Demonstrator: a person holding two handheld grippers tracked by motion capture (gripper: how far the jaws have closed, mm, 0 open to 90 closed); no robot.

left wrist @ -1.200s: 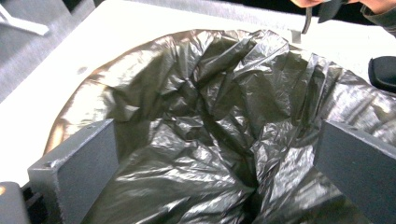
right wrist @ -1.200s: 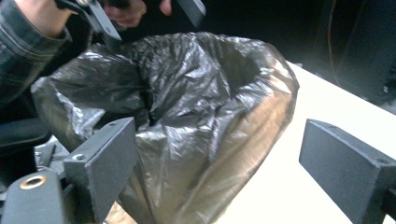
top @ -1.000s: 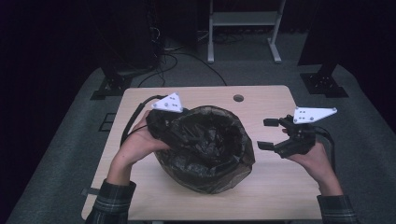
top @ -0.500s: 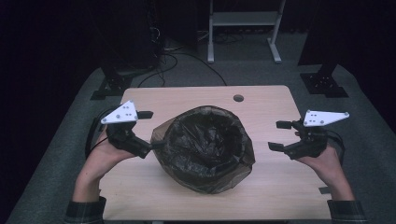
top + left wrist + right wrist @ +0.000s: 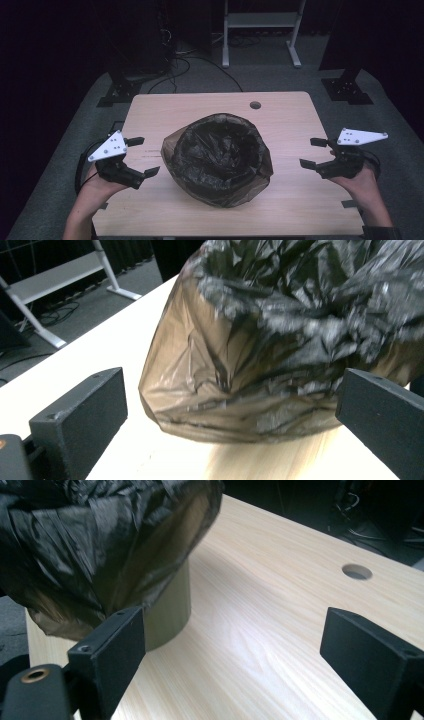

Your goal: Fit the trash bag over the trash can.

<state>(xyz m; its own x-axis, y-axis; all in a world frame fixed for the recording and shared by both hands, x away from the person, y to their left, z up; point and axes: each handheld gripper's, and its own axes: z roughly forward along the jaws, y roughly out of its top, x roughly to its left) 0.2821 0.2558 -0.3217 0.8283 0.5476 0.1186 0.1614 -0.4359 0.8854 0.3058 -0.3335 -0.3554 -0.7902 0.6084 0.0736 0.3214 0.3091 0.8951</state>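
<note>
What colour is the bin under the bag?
Olive green bin, below the black bag; clearest in the right gripper view.

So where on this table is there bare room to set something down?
Bare wood lies along the far edge of the light wooden table beside the round cable hole, and in strips between the black-bagged bin and the open left tool and open right tool. The middle is crowded.

A pale wooden tabletop (image 5: 150,115) stood on a grey carpeted floor (image 5: 270,75). At its centre sat a round bin (image 5: 172,607), lined with a black bag (image 5: 218,159) whose edges draped over the rim and down the sides. A small round cable hole (image 5: 255,105) lay toward one o'clock from the bin, well apart from it.
</note>
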